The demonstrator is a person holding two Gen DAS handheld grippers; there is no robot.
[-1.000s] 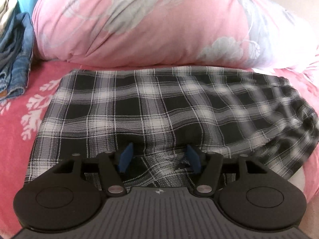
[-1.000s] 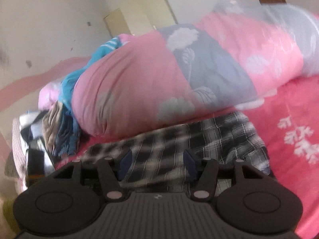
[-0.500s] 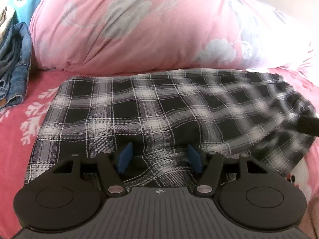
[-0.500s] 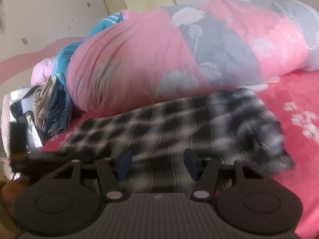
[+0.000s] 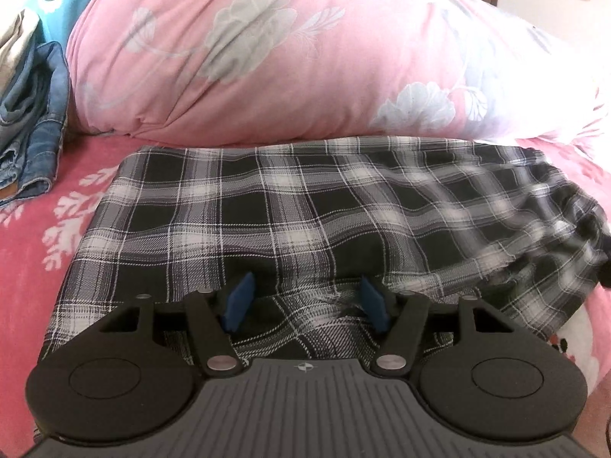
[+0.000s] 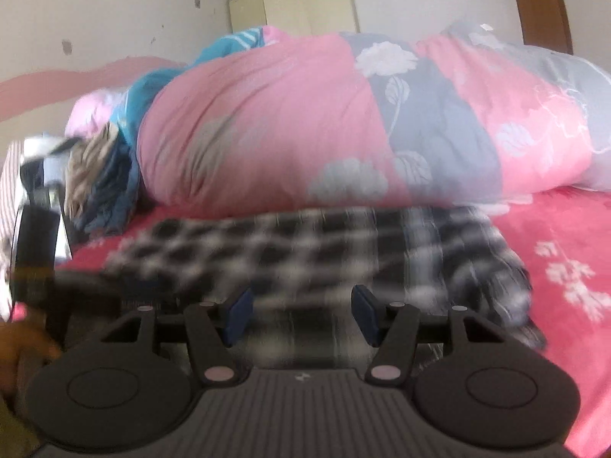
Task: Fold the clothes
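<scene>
The black-and-white plaid garment (image 5: 275, 221) lies spread flat on my pink bedsheet (image 5: 34, 267), its far edge tucked right against the big rolled pink floral quilt (image 5: 267, 57). My left gripper (image 5: 305, 301) hangs low over the garment's near edge, its blue pads (image 5: 238, 301) standing apart with plaid cloth showing in the gap. I can't see the pads pressing on anything. My right gripper (image 6: 299, 315) sits over the same garment (image 6: 305, 244) toward its right end, jaws likewise parted, nothing pinched between them, though that view is blurred. The garment's right end is bunched and rumpled, while its left end lies smooth with a straight edge. To the left of the garment, beside the quilt's end, sits a pile of blue denim jeans (image 5: 34, 122). In the right wrist view a cream cabinet (image 6: 294, 7) stands beyond the quilt (image 6: 343, 122), against the wall.
</scene>
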